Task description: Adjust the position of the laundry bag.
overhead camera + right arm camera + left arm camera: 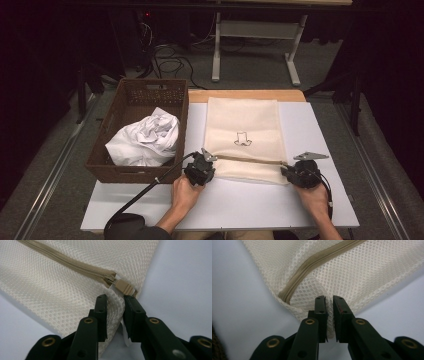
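Both tools clenched on bag (243,140) corners: left tool (329,305) at 7 o'clock, right tool (115,305) at 5, beside zip pull (124,286). Likely tensioning zipper.

One mesh bag (243,131) with one zipper (70,265) — one wicker basket (131,98) holding one crumpled white cloth (145,141) — two grippers, left (201,168) and right (300,172).

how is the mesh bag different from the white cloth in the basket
The mesh bag lies flat and spread on the table; the white cloth sits crumpled in the basket. The mesh bag is cream with a tan zipper; the white cloth is plain. The left gripper and right gripper each pinch a near corner of the mesh bag; the white cloth is untouched. Both are soft fabric.
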### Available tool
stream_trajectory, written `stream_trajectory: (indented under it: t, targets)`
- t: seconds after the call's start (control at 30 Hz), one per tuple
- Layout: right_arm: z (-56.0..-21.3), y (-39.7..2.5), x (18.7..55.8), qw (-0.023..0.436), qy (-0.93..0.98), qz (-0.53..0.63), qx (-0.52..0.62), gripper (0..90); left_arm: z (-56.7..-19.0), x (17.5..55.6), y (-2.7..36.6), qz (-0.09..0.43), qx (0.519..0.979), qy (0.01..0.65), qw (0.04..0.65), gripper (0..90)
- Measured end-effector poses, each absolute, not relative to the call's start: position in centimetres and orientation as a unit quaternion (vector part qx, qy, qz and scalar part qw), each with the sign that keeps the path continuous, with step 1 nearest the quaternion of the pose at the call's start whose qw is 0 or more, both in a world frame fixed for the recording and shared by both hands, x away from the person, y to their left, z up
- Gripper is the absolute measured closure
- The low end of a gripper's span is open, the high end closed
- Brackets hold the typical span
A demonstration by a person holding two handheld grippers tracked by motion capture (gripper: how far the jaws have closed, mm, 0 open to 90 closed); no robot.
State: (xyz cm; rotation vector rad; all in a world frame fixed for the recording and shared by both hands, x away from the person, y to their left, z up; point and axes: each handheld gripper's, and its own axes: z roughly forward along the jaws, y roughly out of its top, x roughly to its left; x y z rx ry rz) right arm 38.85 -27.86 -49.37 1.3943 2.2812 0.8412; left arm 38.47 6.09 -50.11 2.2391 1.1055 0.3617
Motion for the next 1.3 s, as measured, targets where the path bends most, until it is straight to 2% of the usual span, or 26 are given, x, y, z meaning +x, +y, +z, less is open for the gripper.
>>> stream_trajectory:
  t: [0.1, 0.37, 0.53, 0.77, 1.3]
  targets:
    - [-49.0, -27.9, 38.6, 0.164, 0.804, 0.298, 0.488, 80.8, -49.9, 38.2, 6.3, 0.133, 0.851, 0.412, 0.297, 86.7]
    - [-48.7, -28.1, 38.0, 0.154, 0.810, 0.299, 0.480, 82.8, -49.3, 37.0, 6.5, 0.117, 0.864, 0.397, 0.288, 87.2]
    - [-48.4, -28.3, 37.6, 0.148, 0.810, 0.303, 0.479, 82.8, -49.0, 37.1, 6.6, 0.098, 0.868, 0.396, 0.283, 87.2]
    - [-48.3, -28.0, 37.4, 0.131, 0.818, 0.297, 0.475, 82.5, -48.4, 36.2, 6.6, 0.097, 0.884, 0.379, 0.256, 87.0]
    - [-48.5, -27.2, 35.9, 0.133, 0.828, 0.293, 0.459, 79.6, -48.4, 35.4, 7.1, 0.094, 0.891, 0.372, 0.244, 83.5]
